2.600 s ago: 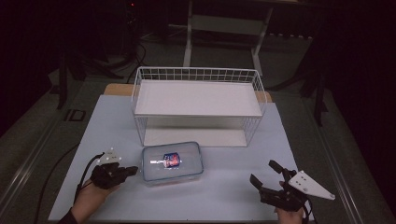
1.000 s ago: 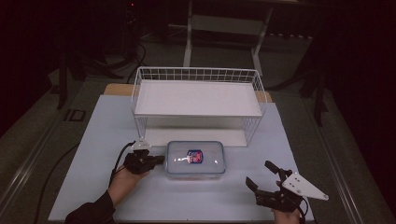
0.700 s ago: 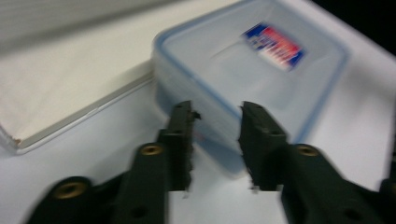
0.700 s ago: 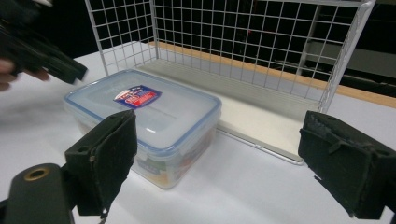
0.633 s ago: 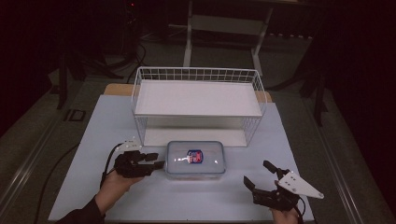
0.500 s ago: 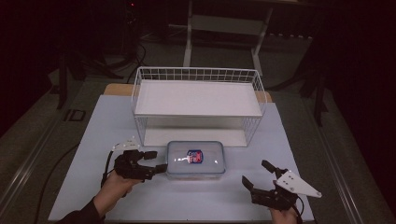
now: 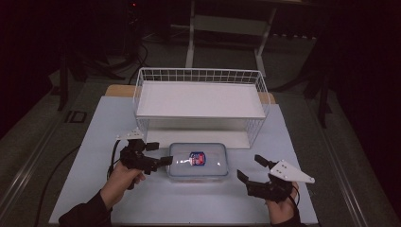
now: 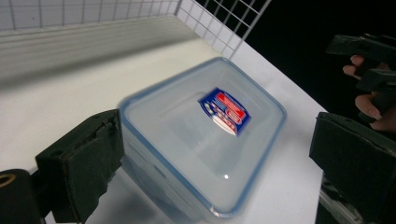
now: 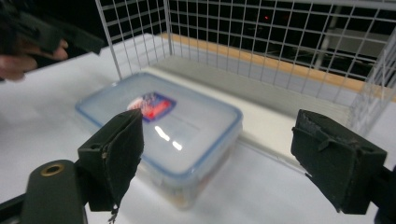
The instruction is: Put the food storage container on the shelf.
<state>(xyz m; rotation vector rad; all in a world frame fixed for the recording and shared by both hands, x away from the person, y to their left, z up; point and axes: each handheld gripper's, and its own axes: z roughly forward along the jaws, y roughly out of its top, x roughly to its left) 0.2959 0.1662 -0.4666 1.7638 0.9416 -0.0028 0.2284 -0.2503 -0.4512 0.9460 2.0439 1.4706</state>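
Now, counting up: one clear plastic lidded container with a blue rim and a red-and-blue label is sitting on the pale tabletop, just near of one white wire rack with a white shelf board. Two grippers are working the scene, one per hand.

Over on the left, the left gripper is pointing right at the container, its near jaw tip looking to be right at the container's left edge; actual contact is hard to call from above. Along its own jaws in the left gripper view, they are standing wide apart, flanking the container's corner and gripping nothing.

On the right, the right gripper is hovering just off the container's near right corner, clear of it. Its jaws are also spread wide, holding nothing, with the container lying beyond them in front of the rack.
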